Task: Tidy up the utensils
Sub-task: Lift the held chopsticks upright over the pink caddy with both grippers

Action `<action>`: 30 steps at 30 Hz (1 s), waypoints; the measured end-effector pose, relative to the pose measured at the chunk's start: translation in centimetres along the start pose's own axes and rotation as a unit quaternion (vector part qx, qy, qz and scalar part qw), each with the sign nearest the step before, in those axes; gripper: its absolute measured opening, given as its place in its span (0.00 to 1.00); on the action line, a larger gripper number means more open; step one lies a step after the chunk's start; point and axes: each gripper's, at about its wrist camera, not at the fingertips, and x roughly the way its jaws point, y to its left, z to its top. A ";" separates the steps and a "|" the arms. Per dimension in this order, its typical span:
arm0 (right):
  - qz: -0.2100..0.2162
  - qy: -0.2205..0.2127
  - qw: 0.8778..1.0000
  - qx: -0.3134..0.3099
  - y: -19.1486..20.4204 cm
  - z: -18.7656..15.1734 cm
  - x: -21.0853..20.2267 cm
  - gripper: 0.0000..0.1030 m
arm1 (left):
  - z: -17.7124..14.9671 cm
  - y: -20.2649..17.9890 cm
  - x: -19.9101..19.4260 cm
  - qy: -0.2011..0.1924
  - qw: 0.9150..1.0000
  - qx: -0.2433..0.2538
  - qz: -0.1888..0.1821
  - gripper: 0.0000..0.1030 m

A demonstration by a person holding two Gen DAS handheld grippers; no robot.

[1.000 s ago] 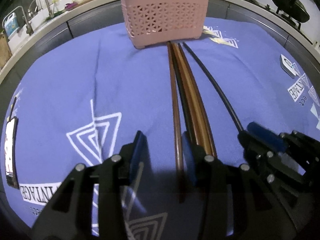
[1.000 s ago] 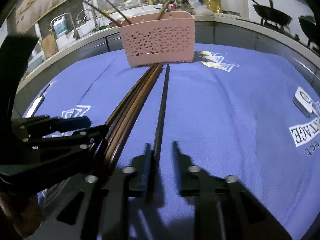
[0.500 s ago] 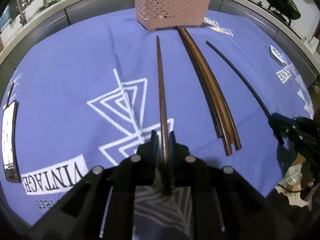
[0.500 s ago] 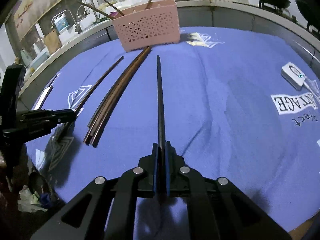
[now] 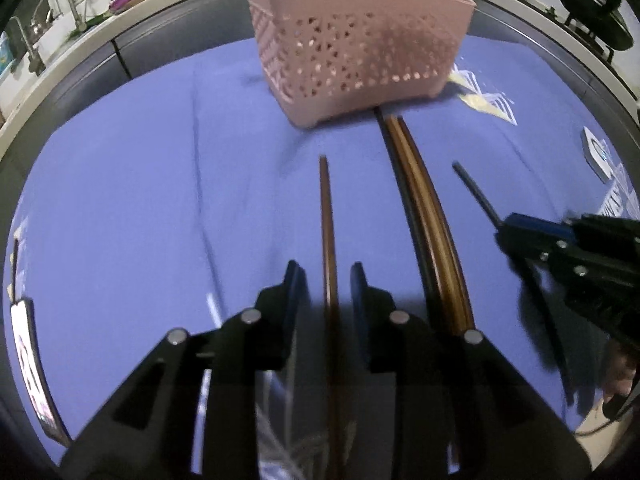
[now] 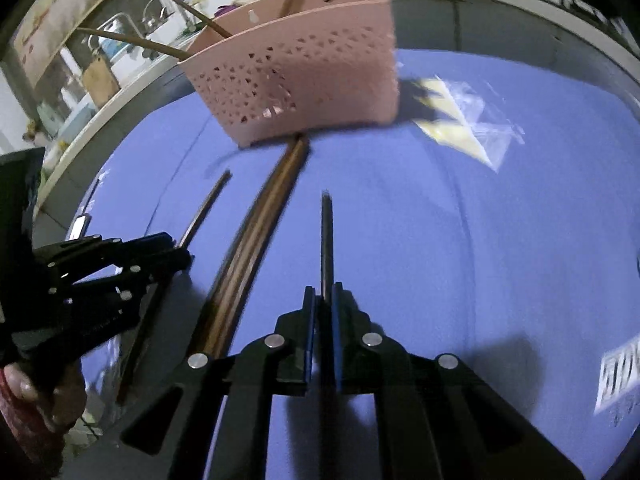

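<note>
- Left gripper (image 5: 326,280): jaws just reopened, pads clear of the brown chopstick (image 5: 327,216) lying between them, likely dropped.
- Right gripper (image 6: 323,308) clenches the black chopstick (image 6: 327,236).
- Pink basket (image 5: 360,48), twelve o'clock, looms closer.

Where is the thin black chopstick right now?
In the right wrist view the thin black chopstick is clamped in the right gripper, right of the bundle of brown chopsticks, its tip aimed toward the pink perforated basket.

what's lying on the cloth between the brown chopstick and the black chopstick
A bundle of chopsticks, brown with a dark one alongside, lies between the brown chopstick and the black chopstick, running up to the pink basket. Both wrist views show it.
</note>
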 end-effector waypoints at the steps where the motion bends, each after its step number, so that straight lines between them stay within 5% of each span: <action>1: 0.001 0.000 1.000 -0.008 0.2 0.5 0.3 0.09 | 0.3 -0.1 0.3 -0.002 1.000 0.001 0.001 0.24; 4: -0.006 -0.002 0.999 -0.032 0.7 1.3 0.9 0.07 | 1.4 -0.5 0.8 -0.011 1.000 0.006 0.000 0.22; 6: -0.009 0.000 0.999 -0.044 0.9 1.6 1.1 0.05 | 1.9 -0.7 1.1 -0.011 1.000 0.007 -0.009 0.05; 8: 0.012 -0.006 0.999 -0.037 0.7 1.5 0.5 0.05 | 2.2 -0.6 0.9 -0.008 1.000 0.002 -0.018 0.05; 16: 0.093 -0.132 0.985 -0.052 0.8 1.8 -7.3 0.05 | 3.3 1.6 -6.8 -0.103 0.990 -0.027 -0.088 0.05; 24: 0.123 -0.239 0.961 -0.061 1.8 5.2 -15.0 0.05 | 5.8 2.7 -16.8 -0.214 0.968 -0.041 -0.121 0.05; 30: 0.128 -0.306 0.942 -0.048 2.3 12.0 -19.5 0.05 | 10.3 4.1 -22.7 -0.283 0.946 -0.072 -0.140 0.05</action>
